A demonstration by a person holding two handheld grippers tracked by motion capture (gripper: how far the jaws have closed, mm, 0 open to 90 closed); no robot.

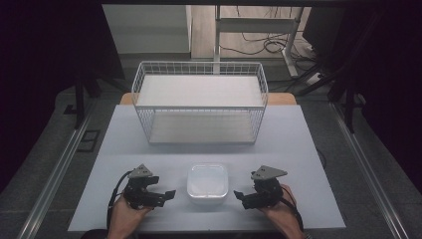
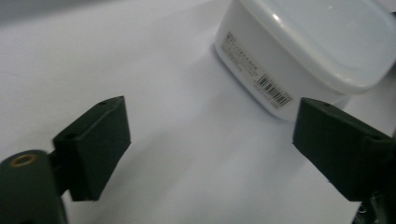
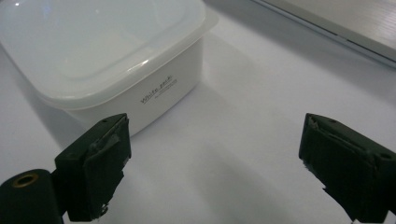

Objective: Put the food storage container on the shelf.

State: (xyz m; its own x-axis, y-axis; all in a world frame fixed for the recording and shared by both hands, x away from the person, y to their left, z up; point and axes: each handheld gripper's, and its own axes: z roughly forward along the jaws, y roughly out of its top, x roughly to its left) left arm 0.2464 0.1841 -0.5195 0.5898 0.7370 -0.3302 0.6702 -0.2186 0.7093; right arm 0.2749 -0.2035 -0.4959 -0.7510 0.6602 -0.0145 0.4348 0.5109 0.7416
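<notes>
Your left gripper (image 1: 158,195) and right gripper (image 1: 247,196) rest wide apart, empty, flanking the lidded white container (image 1: 207,182) on the table (image 1: 278,144), likely poised for a two-sided grasp.

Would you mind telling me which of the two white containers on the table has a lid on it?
The small plastic box between the left gripper and right gripper is lidded; the wire basket behind it is open-topped.

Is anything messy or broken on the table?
Nothing is spilled or knocked over. The white box sits flat with its lid on, between the open left gripper and open right gripper. The wire basket stands straight. Only the right gripper's pads look a bit scuffed.
</notes>
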